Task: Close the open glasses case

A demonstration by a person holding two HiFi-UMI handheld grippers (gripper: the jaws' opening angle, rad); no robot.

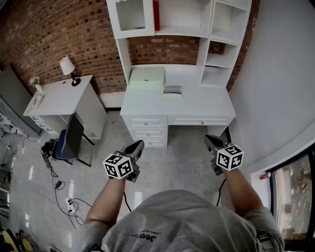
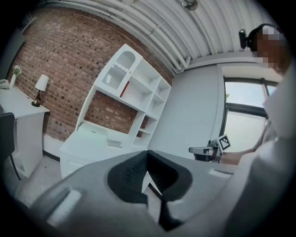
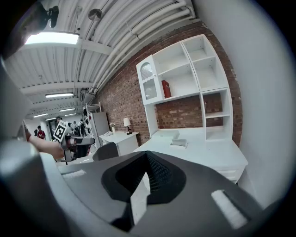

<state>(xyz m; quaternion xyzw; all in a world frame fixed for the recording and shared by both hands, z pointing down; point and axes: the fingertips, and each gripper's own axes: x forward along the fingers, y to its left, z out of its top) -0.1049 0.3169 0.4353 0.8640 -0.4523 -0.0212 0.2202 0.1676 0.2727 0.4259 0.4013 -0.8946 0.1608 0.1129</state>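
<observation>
The open glasses case (image 1: 172,89) is a small grey thing lying on the white desk (image 1: 197,106), far ahead of both grippers. It also shows as a small shape, the case (image 2: 114,143) in the left gripper view and the case (image 3: 179,143) in the right gripper view. My left gripper (image 1: 139,144) hangs over the floor, well short of the desk, shut and empty. The right gripper (image 1: 209,139) is held level with it on the other side, also shut with nothing in it. Each gripper view shows its own jaws closed tip to tip: left gripper (image 2: 147,152), right gripper (image 3: 147,155).
A pale green box (image 1: 146,78) sits on the desk left of the case, under a white shelf unit with a red book (image 1: 156,15). A second desk (image 1: 59,96) with a lamp (image 1: 67,66) and a dark chair (image 1: 71,138) stands at left. Cables trail on the floor.
</observation>
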